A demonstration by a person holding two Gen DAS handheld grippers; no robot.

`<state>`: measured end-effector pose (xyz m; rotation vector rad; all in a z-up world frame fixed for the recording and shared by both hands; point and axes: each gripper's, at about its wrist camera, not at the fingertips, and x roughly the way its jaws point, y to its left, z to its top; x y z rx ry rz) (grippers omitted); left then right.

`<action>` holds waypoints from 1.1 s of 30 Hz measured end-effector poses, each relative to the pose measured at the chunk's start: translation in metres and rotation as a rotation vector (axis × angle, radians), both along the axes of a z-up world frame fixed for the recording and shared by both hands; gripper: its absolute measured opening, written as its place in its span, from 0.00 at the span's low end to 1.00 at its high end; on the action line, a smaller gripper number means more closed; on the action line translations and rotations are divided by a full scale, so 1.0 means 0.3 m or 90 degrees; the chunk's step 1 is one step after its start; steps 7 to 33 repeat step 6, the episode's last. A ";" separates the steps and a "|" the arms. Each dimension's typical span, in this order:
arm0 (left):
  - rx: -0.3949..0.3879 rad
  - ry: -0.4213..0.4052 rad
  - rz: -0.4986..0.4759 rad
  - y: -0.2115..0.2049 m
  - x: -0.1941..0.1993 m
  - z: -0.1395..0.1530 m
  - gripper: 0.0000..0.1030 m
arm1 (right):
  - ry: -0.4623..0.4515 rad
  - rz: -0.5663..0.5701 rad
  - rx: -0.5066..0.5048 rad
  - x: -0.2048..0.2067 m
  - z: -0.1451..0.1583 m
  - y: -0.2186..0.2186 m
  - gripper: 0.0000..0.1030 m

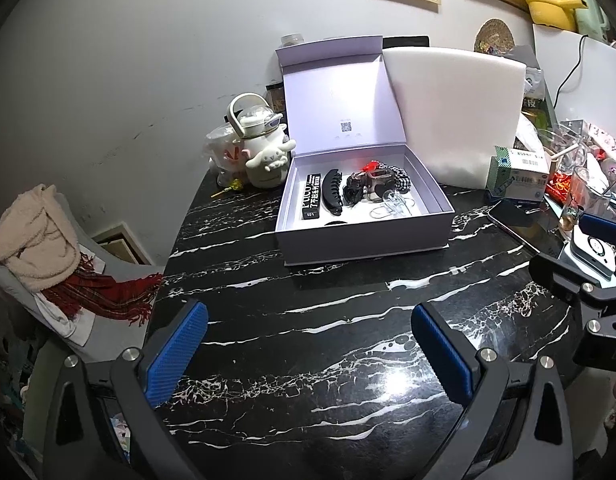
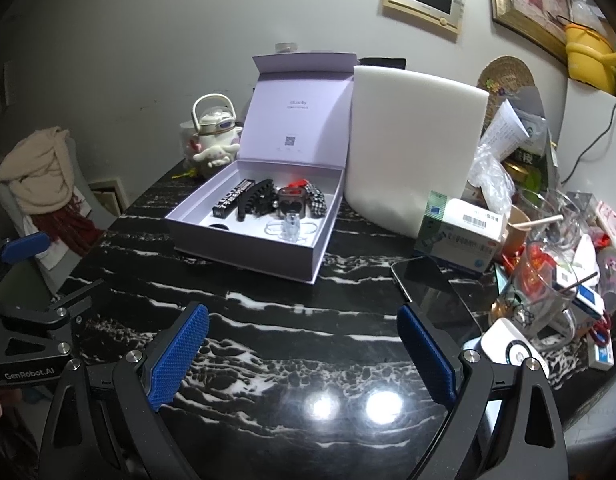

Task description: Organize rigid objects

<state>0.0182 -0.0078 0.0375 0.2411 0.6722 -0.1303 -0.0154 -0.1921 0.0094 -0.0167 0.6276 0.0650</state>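
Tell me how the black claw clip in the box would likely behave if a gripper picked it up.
The claw clip looks like hard plastic, so probably stiff and light. Its curved, glossy back may slip between flat pads. It lies close beside the black tube in the box, so its teeth could nudge neighbours.

"GenRobot.AI" on the left gripper (image 2: 32, 374); a QR code inside the box lid (image 2: 290, 141).

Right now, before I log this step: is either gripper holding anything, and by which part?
Nothing is held. The left gripper and the right gripper are both open, with only the marble table between their fingers.
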 end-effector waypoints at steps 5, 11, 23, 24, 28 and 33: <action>0.001 -0.008 -0.006 -0.002 -0.006 -0.005 1.00 | 0.004 0.000 0.005 0.005 -0.008 -0.004 0.94; -0.001 -0.005 -0.007 -0.003 -0.004 -0.007 1.00 | 0.006 -0.001 0.006 0.006 -0.010 -0.004 0.94; -0.001 -0.005 -0.007 -0.003 -0.004 -0.007 1.00 | 0.006 -0.001 0.006 0.006 -0.010 -0.004 0.94; -0.001 -0.005 -0.007 -0.003 -0.004 -0.007 1.00 | 0.006 -0.001 0.006 0.006 -0.010 -0.004 0.94; -0.001 -0.005 -0.007 -0.003 -0.004 -0.007 1.00 | 0.006 -0.001 0.006 0.006 -0.010 -0.004 0.94; -0.001 -0.005 -0.007 -0.003 -0.004 -0.007 1.00 | 0.006 -0.001 0.006 0.006 -0.010 -0.004 0.94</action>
